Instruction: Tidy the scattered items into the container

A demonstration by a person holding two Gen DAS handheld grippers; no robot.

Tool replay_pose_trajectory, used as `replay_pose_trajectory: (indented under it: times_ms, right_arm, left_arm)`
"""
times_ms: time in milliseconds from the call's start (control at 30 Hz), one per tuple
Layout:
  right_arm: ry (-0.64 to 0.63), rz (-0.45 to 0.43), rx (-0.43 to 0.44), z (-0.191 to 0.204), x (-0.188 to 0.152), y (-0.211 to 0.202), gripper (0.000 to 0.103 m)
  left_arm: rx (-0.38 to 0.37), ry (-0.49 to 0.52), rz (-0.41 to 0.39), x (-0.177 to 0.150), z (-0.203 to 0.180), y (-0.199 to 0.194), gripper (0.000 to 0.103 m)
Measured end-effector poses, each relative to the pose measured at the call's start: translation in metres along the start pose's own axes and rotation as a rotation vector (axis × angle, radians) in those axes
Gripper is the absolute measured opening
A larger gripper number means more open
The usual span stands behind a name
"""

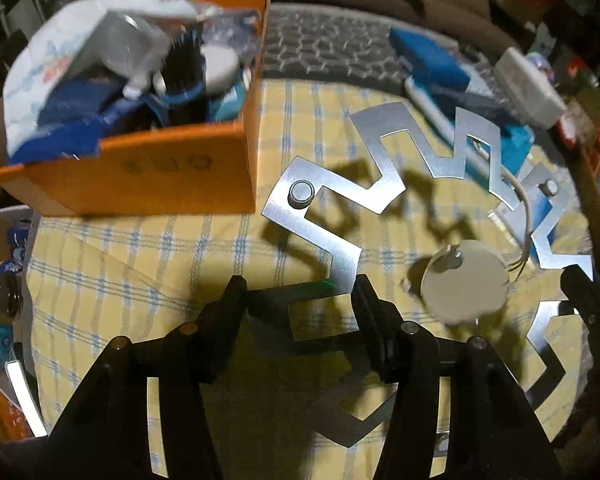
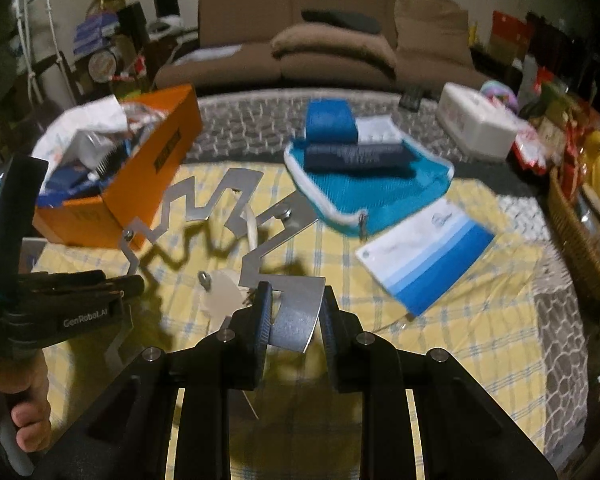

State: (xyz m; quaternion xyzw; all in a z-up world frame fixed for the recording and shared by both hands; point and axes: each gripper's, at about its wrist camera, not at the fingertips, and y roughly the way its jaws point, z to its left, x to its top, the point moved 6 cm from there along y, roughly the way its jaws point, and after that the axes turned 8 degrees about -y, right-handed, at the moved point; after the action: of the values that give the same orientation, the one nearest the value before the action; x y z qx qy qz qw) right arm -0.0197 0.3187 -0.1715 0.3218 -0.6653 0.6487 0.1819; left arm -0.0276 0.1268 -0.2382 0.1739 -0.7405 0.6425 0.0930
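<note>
left gripper [image 1: 300,292]: fingers narrowed onto one edge of the zigzag metal ring [image 1: 392,168], which hangs above the checked cloth [image 1: 140,264] and throws a shadow on it. right gripper [image 2: 296,308]: fingers closed on the opposite segment of the same ring [image 2: 296,316]; in the left wrist view only one dark finger of this tool shows at the right margin. the ring is thus held between two tools, clear of the cloth. under its middle hangs a round white disc [image 1: 466,286] joined to the ring by a thin cord [image 1: 520,196]; how firmly it is fixed cannot be told.

beyond the ring, to the left, stands the orange box [image 1: 148,176], already heaped with a hairbrush [image 1: 182,68], a white pouch and blue packs up to and above its rim. further right lie a blue booklet [image 2: 428,256], a teal bag [image 2: 380,192] with folded cloths on it, and a white box [image 2: 476,124]; a sofa [image 2: 332,40] closes the background.

likely risks: the ring looks wider than the box opening, so it may catch on the rim or perch on the heap and slide off. uneven motion of the two tools could twist the thin metal out of one grip. the dangling disc may swing and snag the box wall or the contents.
</note>
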Motion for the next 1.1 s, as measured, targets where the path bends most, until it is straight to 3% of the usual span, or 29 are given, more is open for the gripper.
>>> replay_pose_trajectory:
  times_ms: [233,367,500,633,800,933,1100]
  right_arm:
    - [-0.039,-0.161,-0.072,0.014,0.046,-0.047,0.023]
    - [-0.080,-0.220,-0.058,0.034,0.080,-0.059,0.023]
    - [-0.140,-0.280,-0.007,0.073,0.128,-0.060,0.023]
    - [-0.180,-0.309,0.092,0.120,0.178,-0.040,0.023]
    - [-0.240,-0.321,0.175,0.178,0.224,0.002,0.023]
    - [-0.274,-0.236,0.230,0.210,0.238,0.056,0.024]
    - [-0.255,-0.189,0.277,0.220,0.239,0.106,0.025]
  left_arm:
    - [-0.079,-0.030,-0.150,0.026,0.004,-0.050,0.051]
    - [-0.095,-0.074,-0.227,0.052,0.023,-0.076,0.051]
    - [-0.072,-0.146,-0.310,0.090,0.062,-0.101,0.051]
    - [0.011,-0.220,-0.400,0.131,0.115,-0.118,0.051]
    - [0.081,-0.340,-0.392,0.173,0.174,-0.108,0.051]
    - [0.224,-0.325,-0.382,0.195,0.205,-0.086,0.051]
    - [0.238,-0.388,-0.288,0.197,0.228,-0.051,0.051]
